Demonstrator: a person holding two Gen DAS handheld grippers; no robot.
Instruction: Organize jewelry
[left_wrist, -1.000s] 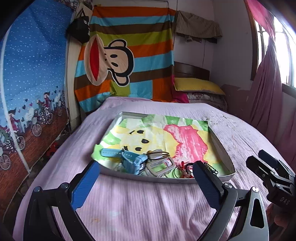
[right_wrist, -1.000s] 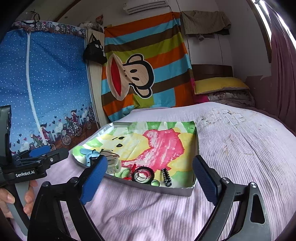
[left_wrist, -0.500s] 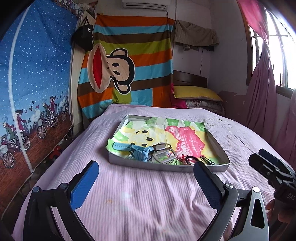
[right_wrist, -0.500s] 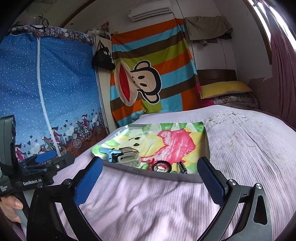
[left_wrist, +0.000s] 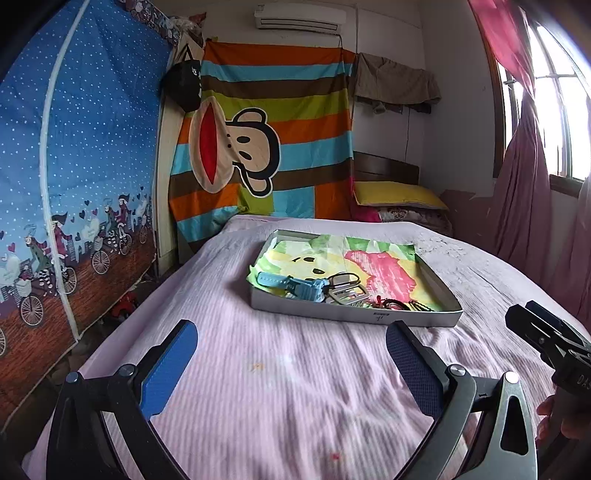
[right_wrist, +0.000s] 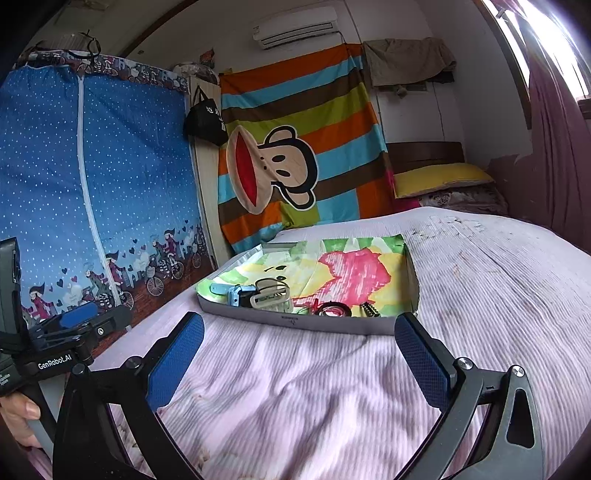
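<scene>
A shallow grey tray (left_wrist: 354, 318) (right_wrist: 295, 320) lined with a colourful cartoon sheet lies on the pink bedspread. Along its near side sit a light-blue watch (left_wrist: 295, 286) (right_wrist: 231, 291), a beige hair claw (left_wrist: 347, 290) (right_wrist: 271, 295), a red-and-black ring-shaped piece (left_wrist: 391, 304) (right_wrist: 332, 309) and a small black comb clip (right_wrist: 369, 308). My left gripper (left_wrist: 291, 363) hovers open over the bedspread, well short of the tray, with nothing between its blue pads. My right gripper (right_wrist: 299, 362) is likewise open and empty, just in front of the tray's near wall.
The bedspread (left_wrist: 295, 387) stretches between the grippers and the tray. A blue fabric wardrobe (left_wrist: 74, 166) stands left of the bed, a striped monkey sheet (left_wrist: 266, 147) hangs behind, pillows (left_wrist: 399, 195) lie at the head, and a curtained window (left_wrist: 535, 147) is on the right.
Both grippers have pulled back and risen from the tray, which now looks smaller and farther away. Both stayed open and empty; the jewelry has not moved.
</scene>
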